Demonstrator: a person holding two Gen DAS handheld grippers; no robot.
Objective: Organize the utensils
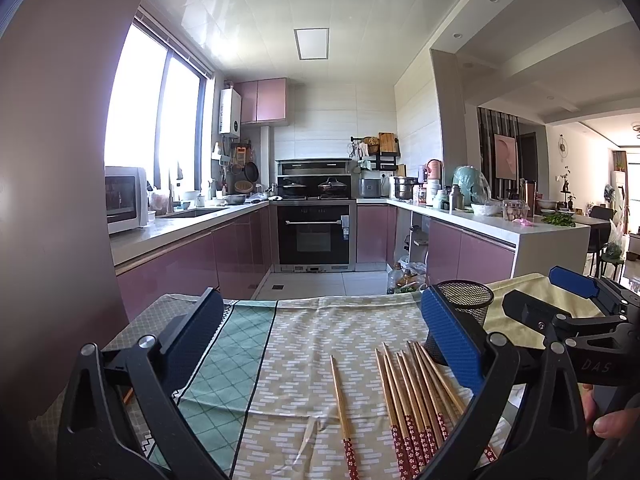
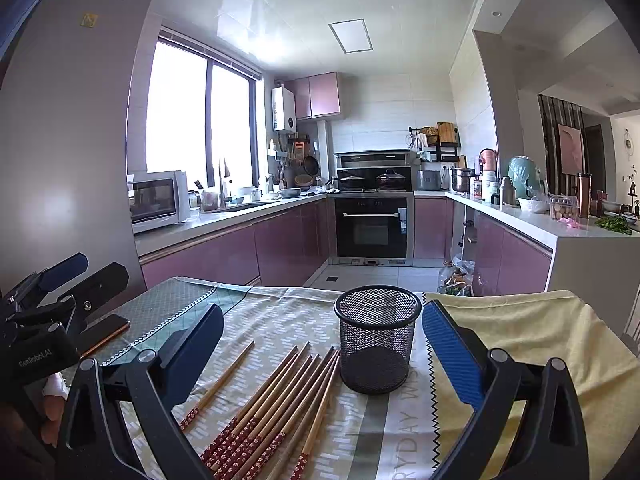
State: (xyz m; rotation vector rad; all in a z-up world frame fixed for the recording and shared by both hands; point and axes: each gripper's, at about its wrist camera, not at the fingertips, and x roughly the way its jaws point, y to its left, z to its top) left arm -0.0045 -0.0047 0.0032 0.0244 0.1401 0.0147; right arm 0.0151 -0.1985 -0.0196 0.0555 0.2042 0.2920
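Several wooden chopsticks with red flowered ends (image 1: 416, 396) lie in a bunch on the patterned tablecloth (image 1: 304, 328); one single chopstick (image 1: 341, 404) lies apart to their left. They also show in the right wrist view (image 2: 280, 396), with the single chopstick (image 2: 218, 386) at the left. A black mesh cup (image 2: 376, 340) stands upright and empty just right of the bunch; it is partly hidden in the left wrist view (image 1: 466, 304). My left gripper (image 1: 320, 344) is open and empty above the cloth. My right gripper (image 2: 322, 348) is open and empty, with the cup between its fingers.
A dark phone (image 2: 106, 332) lies on the cloth at the left. A yellow cloth (image 2: 532, 332) covers the table's right part. Beyond the table's far edge are the kitchen floor, pink cabinets (image 2: 280, 248) and an oven (image 2: 372, 228).
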